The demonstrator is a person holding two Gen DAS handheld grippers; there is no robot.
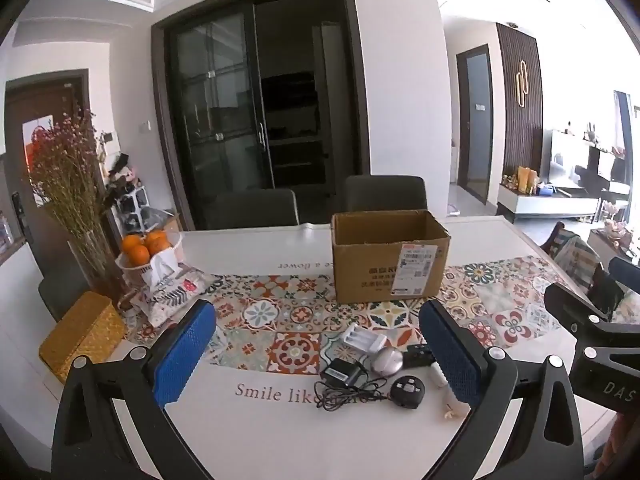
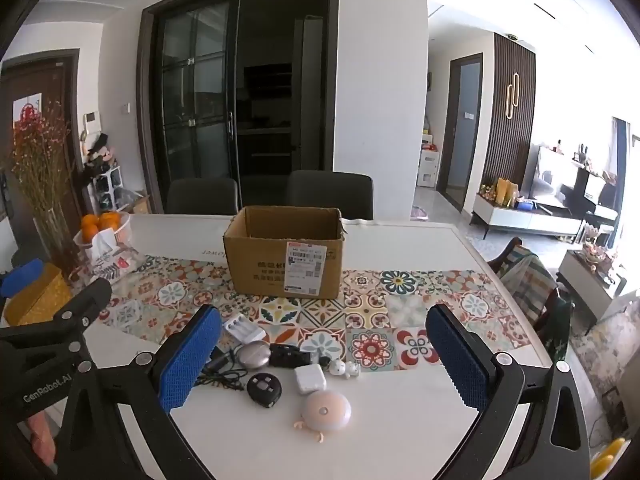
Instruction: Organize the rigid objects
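hovering both claws above the near edge of the white table (image 2: 400, 432), i have nothing gripped yet. my left claw (image 1: 316, 356) stands spread to its widest and empty, and my right claw (image 2: 324, 360) likewise.

the open brown cardboard box (image 2: 284, 256) sits further back on the patterned tile runner (image 2: 400, 312), its mouth up, probably so the items can drop straight in.

the loose things lie clustered in front of it, near one another: a white battery charger (image 2: 243, 330), a silver oval case (image 2: 253, 355), a black adapter with a tangled cord (image 1: 342, 374), a round black gadget (image 2: 264, 389), a white square plug (image 2: 310, 378) and a pink dome-shaped light (image 2: 326, 410).

i judge the pink light, nearest my right claw, the easiest first pick.
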